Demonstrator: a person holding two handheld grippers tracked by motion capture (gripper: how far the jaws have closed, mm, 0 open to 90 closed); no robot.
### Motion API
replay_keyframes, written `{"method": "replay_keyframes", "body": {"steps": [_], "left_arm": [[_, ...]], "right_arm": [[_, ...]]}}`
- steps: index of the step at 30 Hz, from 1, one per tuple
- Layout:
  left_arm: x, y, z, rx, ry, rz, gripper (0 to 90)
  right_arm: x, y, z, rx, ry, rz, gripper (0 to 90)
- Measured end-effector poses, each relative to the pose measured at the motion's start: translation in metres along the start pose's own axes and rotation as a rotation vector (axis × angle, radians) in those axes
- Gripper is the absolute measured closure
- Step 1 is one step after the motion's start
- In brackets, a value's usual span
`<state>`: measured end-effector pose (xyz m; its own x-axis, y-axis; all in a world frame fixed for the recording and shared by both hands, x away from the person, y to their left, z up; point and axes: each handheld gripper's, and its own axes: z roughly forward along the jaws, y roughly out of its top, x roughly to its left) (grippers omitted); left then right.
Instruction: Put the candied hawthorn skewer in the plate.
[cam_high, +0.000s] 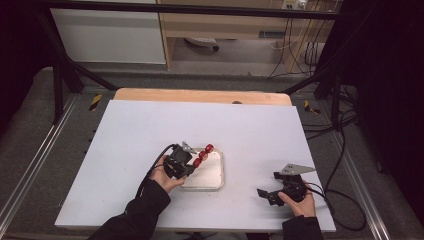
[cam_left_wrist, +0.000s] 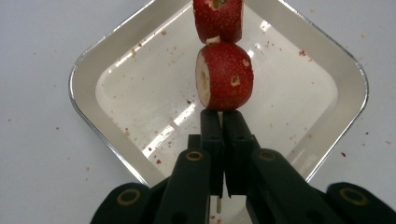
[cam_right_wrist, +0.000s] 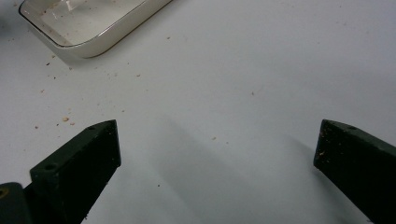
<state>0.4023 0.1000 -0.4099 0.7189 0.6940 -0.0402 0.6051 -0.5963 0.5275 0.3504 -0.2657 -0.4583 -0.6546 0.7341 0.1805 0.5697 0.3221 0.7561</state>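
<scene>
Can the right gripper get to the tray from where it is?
Probably yes. The right gripper rests open on the table, and only bare white table lies between it and the tray. The left gripper holds the fruit skewer over the tray's far side.

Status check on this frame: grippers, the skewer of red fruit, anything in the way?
Left gripper shut on thin wooden skewer of red fruit pieces, over the square white tray. Right gripper open, nothing between its jaws, over white table. Nothing in the way.
</scene>
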Motion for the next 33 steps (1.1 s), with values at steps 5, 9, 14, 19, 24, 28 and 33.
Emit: {"method": "replay_keyframes", "body": {"steps": [5, 9, 14, 19, 24, 28, 33], "left_arm": [[-0.001, -0.001, 0.005, 0.026, -0.004, -0.01, 87.8], [-0.002, -0.002, 0.008, 0.037, 0.005, -0.013, 87.8], [-0.003, -0.002, 0.01, 0.058, 0.01, -0.014, 87.7], [-0.004, -0.004, 0.013, 0.068, 0.02, -0.015, 87.7], [-0.004, -0.005, 0.014, 0.065, 0.022, -0.016, 87.5], [-0.003, -0.005, 0.013, 0.053, 0.02, -0.013, 86.2], [-0.001, -0.009, 0.004, 0.003, 0.002, 0.007, 76.7]], "right_arm": [[-0.001, 0.0, -0.002, -0.006, 0.001, 0.01, 1.1], [-0.001, 0.0, -0.002, -0.002, -0.002, 0.005, 1.1], [-0.001, 0.0, -0.001, -0.002, -0.001, 0.008, 1.1], [-0.001, 0.0, -0.001, -0.002, -0.001, 0.009, 1.1], [-0.001, 0.0, 0.0, -0.003, -0.001, 0.008, 1.2], [-0.001, 0.0, -0.001, -0.002, -0.002, 0.009, 1.2], [-0.001, 0.0, -0.002, -0.006, 0.002, 0.015, 1.2]]}}
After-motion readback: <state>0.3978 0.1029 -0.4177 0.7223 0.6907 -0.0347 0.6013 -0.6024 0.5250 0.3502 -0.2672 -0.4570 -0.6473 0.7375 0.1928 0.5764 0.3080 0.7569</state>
